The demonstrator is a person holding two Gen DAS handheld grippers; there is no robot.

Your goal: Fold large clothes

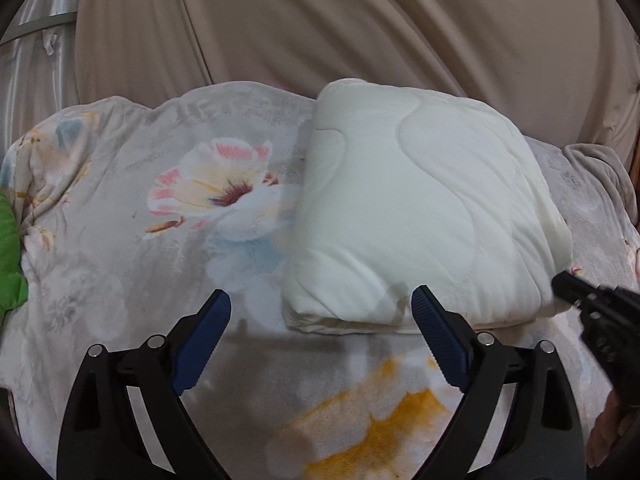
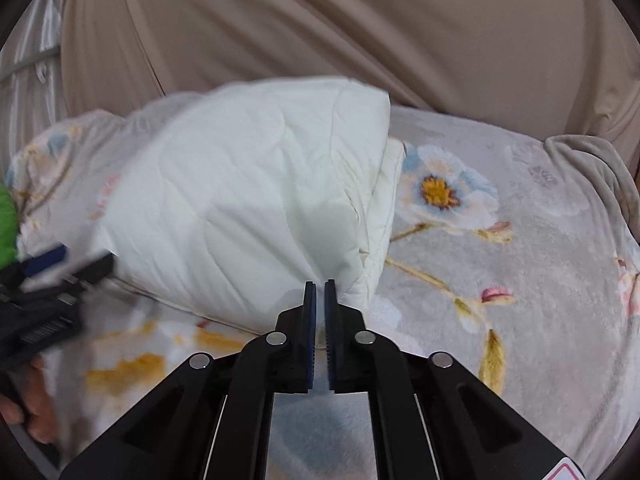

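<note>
A cream quilted garment (image 1: 416, 208) lies folded into a thick square bundle on a floral blanket (image 1: 160, 208). My left gripper (image 1: 320, 304) is open and empty, its jaws wide apart just in front of the bundle's near left corner. My right gripper (image 2: 320, 288) is shut with nothing between the jaws, its tips at the bundle's (image 2: 248, 200) near right corner. The right gripper also shows at the right edge of the left wrist view (image 1: 600, 304). The left gripper shows blurred at the left of the right wrist view (image 2: 52, 276).
The grey floral blanket (image 2: 500, 260) covers the whole bed. A beige curtain (image 1: 360, 20) hangs behind it. A green cloth (image 1: 10, 264) sits at the far left edge. A grey folded edge (image 2: 592, 168) lies at the back right.
</note>
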